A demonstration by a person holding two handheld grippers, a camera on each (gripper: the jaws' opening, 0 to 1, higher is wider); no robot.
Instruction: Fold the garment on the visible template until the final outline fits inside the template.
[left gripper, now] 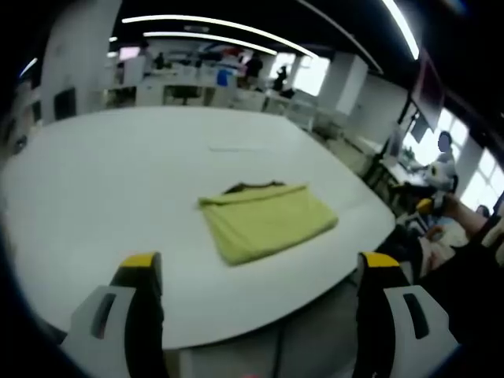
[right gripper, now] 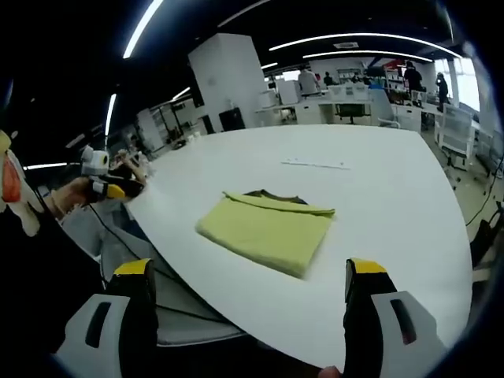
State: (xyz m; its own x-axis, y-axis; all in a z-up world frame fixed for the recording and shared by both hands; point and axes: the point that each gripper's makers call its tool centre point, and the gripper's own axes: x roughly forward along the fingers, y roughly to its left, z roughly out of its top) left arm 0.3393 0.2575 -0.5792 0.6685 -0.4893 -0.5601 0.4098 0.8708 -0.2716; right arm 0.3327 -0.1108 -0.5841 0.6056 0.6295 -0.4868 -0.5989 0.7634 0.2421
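Observation:
A yellow-green garment lies folded into a rough rectangle on the white table, with a dark collar edge showing at its far side. My left gripper is open and held back over the near table edge, short of the cloth, with nothing between its yellow-tipped fingers. In the right gripper view the same garment lies ahead of my right gripper, which is open, empty and off the table's rim. A hand holds the left gripper at the left, beyond the table.
A thin pale line marks the table beyond the garment, also seen as a line in the right gripper view. The table edge drops away near both grippers. Desks, chairs and people stand in the office behind; a sleeve fills the right.

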